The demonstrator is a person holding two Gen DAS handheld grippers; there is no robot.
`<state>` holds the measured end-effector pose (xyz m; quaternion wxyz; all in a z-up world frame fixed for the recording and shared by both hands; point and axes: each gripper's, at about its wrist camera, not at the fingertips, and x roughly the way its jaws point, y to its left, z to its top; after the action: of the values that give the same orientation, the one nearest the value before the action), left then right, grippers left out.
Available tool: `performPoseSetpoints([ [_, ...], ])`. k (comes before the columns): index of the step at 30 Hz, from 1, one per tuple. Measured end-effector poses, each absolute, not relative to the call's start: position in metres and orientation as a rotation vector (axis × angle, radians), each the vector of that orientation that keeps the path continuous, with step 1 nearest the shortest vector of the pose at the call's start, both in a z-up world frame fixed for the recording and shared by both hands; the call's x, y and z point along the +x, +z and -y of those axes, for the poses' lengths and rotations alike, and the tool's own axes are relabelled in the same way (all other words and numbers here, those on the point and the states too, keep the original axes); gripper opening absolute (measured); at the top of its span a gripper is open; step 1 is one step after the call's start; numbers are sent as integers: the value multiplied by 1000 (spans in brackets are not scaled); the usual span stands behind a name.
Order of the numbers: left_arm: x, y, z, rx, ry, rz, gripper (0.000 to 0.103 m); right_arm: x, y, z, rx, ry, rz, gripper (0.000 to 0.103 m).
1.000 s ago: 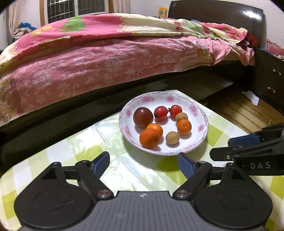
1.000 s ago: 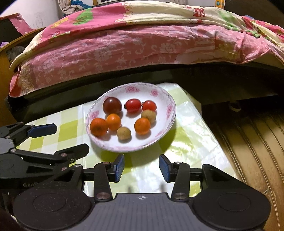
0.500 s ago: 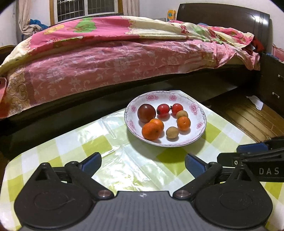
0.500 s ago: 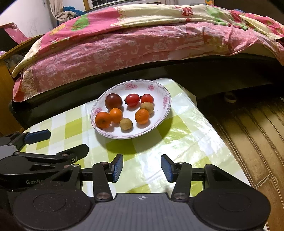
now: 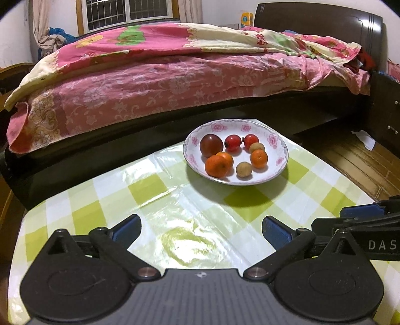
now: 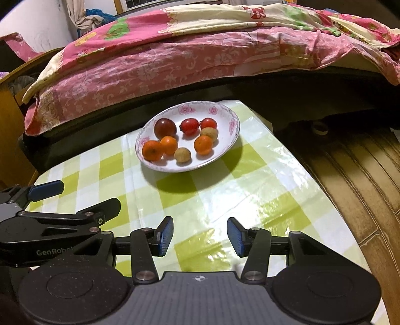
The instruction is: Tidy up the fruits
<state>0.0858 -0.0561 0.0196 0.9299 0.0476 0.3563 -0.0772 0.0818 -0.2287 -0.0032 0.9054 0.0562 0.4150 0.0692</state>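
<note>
A floral bowl (image 5: 276,143) of fruits (image 5: 217,165) sits on the checked table (image 5: 155,186), at twelve o'clock from both grippers. The left gripper (image 5: 201,228) is spread wide and empty; the right gripper (image 6: 200,233) is partly open, empty.

**Lighting and picture quality: both wrist views**

Indoor artificial light from overhead, moderately bright and warm in tone. The window (image 5: 130,12) shows dark panes. The bowl (image 5: 275,172) casts one soft dark shadow onto the tablecloth (image 5: 150,190) on the near side, towards the camera, in both views. Glare lies on the glossy plastic cover in white patches, strongest just ahead of the left gripper (image 5: 200,231) and between the fingers of the right gripper (image 6: 200,235). The bed frame (image 6: 275,92) under the quilt sits in deep shade with little detail. Strong fisheye bending curves the bed and floorboards (image 6: 362,162); corners are blacked out. Focus is sharp at centre, softer and slightly smeared at the edges.
</note>
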Motion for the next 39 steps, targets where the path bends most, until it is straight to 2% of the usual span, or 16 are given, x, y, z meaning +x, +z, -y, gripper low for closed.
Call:
performPoseSetpoints([
  [39,30,18,52,66,-108,-776,103,32,-6,220,99,133,-925,45],
])
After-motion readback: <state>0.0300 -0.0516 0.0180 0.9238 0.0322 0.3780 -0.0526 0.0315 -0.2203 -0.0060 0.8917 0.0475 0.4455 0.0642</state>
